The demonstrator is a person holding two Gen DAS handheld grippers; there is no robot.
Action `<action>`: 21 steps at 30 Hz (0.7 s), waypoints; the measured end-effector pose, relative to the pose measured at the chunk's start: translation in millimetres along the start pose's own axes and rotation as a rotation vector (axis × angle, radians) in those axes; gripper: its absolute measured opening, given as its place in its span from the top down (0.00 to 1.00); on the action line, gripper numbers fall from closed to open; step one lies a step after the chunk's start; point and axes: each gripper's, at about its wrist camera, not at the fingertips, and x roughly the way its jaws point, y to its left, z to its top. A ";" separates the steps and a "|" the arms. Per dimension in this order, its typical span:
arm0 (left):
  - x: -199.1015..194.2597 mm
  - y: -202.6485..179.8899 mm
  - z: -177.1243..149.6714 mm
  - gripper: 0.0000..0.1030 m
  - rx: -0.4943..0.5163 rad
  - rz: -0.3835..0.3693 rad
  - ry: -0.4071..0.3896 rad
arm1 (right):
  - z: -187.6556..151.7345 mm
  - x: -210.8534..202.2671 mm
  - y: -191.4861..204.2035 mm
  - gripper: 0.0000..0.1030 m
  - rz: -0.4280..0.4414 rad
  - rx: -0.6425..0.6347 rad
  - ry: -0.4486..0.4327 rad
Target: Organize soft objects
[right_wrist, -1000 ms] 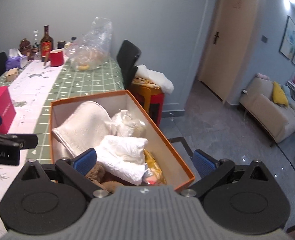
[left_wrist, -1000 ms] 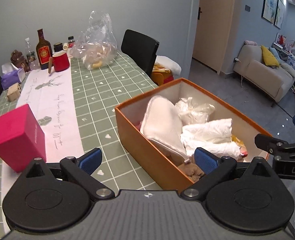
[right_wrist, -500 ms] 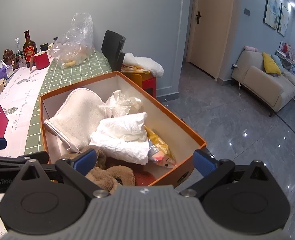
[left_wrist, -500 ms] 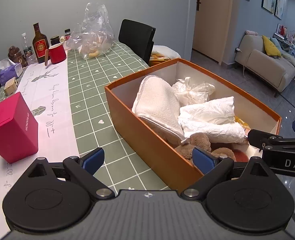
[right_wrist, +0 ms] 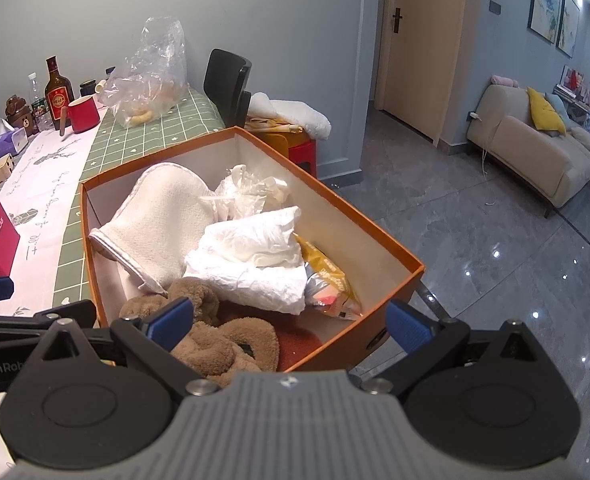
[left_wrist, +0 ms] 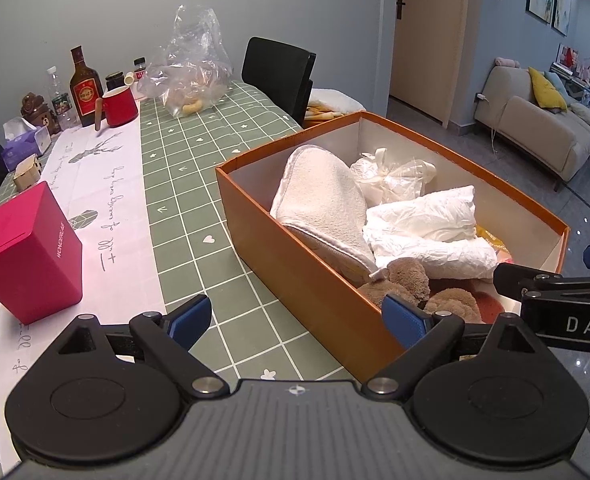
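Right at the table's right edge sits the open orange cardboard box, partly overhanging the grey floor. Inside it lie a cream terry towel against the far-left wall, a knotted clear plastic bag toward the far end, a crumpled white paper bundle in the middle, a yellow snack packet beside the right wall, and a brown plush toy at the near end. The left gripper hangs with fingers spread, straddling the box's near-left wall and holding nothing. The right gripper is likewise spread wide over the near end, above the plush. A magenta rectangular box stands on the white runner, well apart to the left.
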 end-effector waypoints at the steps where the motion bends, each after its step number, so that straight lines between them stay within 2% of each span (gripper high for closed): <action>1: -0.1 0.2 -0.2 0.00 -0.002 -0.001 0.001 | -0.1 0.0 0.3 0.03 -0.001 -0.001 0.000; 21: -1.7 1.3 -0.4 0.00 -0.008 -0.005 0.006 | 0.9 -2.1 1.0 0.03 0.006 0.002 -0.001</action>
